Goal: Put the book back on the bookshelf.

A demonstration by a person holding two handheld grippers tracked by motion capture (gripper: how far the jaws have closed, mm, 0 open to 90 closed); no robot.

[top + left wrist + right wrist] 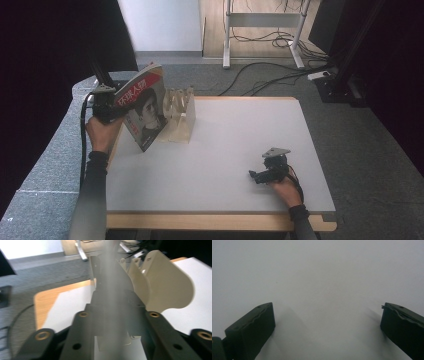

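One magazine (pixel 145 107) clamped in left tongs (pixel 107 111), one slotted rack (pixel 181 114), right tongs (pixel 256 175) spread.

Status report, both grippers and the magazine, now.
Left gripper shut on red-covered magazine, held tilted beside beige slotted rack. Right gripper open, low over white table. Nothing in the way.

High view overhead, facing forward-down on table (pixel 225 165); left gripper view close, sharing rack (pixel 162 285).

1 magazine (pixel 145 107), 1 slotted rack (pixel 180 119), 2 grippers, 1 table (pixel 240 145).
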